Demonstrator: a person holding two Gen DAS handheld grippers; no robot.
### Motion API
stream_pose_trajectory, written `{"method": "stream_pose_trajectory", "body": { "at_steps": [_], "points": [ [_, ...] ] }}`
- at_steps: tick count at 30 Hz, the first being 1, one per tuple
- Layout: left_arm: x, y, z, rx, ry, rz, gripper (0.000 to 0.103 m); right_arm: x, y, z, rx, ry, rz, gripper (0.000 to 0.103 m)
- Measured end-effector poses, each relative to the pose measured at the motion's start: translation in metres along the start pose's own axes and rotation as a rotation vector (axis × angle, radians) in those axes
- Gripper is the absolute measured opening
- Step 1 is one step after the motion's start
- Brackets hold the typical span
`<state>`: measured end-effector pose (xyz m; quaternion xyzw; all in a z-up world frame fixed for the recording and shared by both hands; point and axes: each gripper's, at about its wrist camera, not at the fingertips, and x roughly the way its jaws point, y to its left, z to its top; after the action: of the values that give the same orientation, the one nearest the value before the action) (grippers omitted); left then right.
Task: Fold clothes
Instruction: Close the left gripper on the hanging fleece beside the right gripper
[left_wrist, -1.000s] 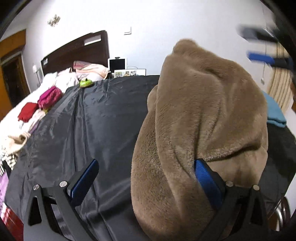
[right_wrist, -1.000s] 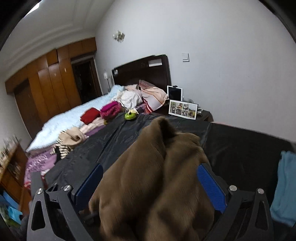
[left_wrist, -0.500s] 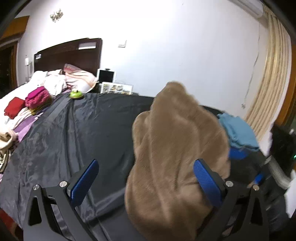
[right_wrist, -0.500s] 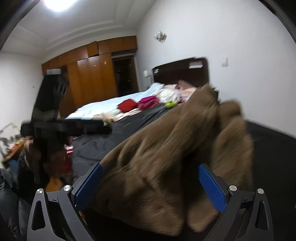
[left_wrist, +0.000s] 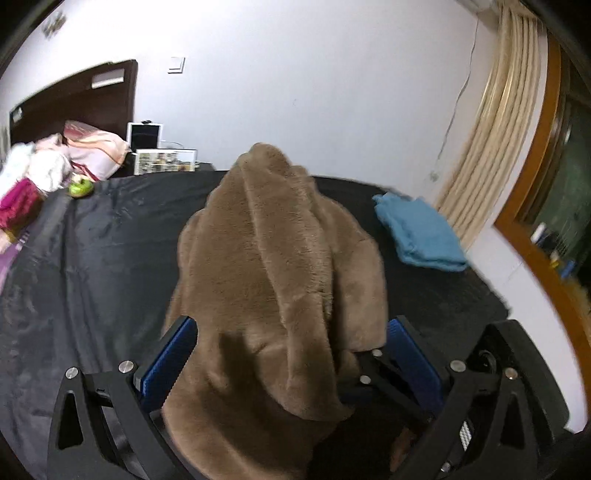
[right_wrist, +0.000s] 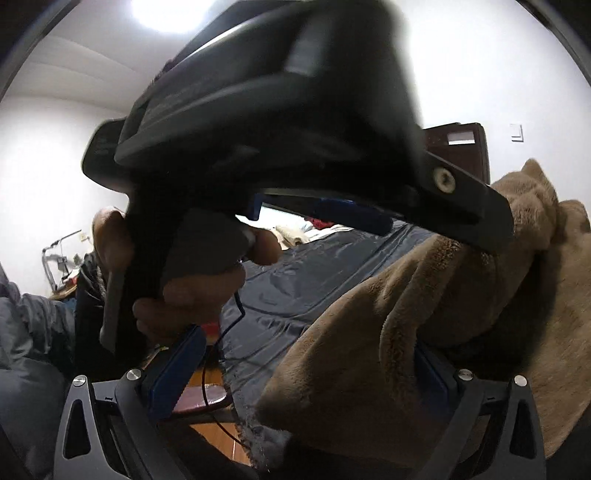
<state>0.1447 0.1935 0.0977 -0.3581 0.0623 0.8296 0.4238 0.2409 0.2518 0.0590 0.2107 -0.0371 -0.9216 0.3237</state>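
Both grippers, left gripper (left_wrist: 288, 354) and right gripper (right_wrist: 303, 373), gape wide around the fuzzy brown fleece garment (left_wrist: 273, 266), probably bunching it together for a fold.

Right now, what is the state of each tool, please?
Left tool: open, brown fleece draped between its fingers.
Right tool: open, gripping nothing.

Black-sheeted bed (left_wrist: 92, 266) — brown fleece (left_wrist: 280, 266), folded blue cloth (left_wrist: 421, 232), green object (left_wrist: 80, 188).
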Motion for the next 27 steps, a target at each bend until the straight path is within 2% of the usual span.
{"method": "stream_pose_trajectory", "body": {
  "at_steps": [3, 7, 10, 14, 18, 19, 23, 25, 27],
  "points": [
    [0.004, 0.005, -0.004, 0.002, 0.035, -0.004, 0.103, 0.001, 0.002, -0.006, 0.01, -0.019, 0.016, 0.103],
    [0.012, 0.012, -0.007, 0.008, 0.102, -0.057, 0.103, 0.006, 0.021, -0.013, -0.074, -0.002, -0.017, 0.103],
    [0.025, 0.013, -0.009, 0.008, 0.156, -0.075, 0.103, 0.012, 0.028, -0.014, -0.089, 0.004, -0.029, 0.103],
    [0.035, 0.005, -0.009, 0.05, 0.164, -0.047, 0.102, 0.015, 0.032, -0.018, -0.105, 0.013, -0.053, 0.103],
    [0.042, 0.005, -0.009, 0.104, 0.146, 0.043, 0.102, 0.012, 0.036, -0.021, -0.132, 0.02, -0.064, 0.103],
    [0.046, 0.01, -0.009, 0.094, 0.146, 0.08, 0.102, 0.01, 0.036, -0.021, -0.142, 0.022, -0.069, 0.103],
    [0.056, 0.034, -0.015, -0.028, 0.154, 0.049, 0.102, -0.02, 0.024, -0.021, -0.113, -0.01, -0.094, 0.103],
    [0.057, 0.042, -0.017, -0.077, 0.144, 0.026, 0.093, -0.046, 0.009, -0.018, -0.044, -0.063, -0.13, 0.103],
    [0.056, 0.047, -0.018, -0.113, 0.135, 0.011, 0.076, -0.076, -0.014, -0.013, 0.053, -0.131, -0.186, 0.103]
  ]
}}
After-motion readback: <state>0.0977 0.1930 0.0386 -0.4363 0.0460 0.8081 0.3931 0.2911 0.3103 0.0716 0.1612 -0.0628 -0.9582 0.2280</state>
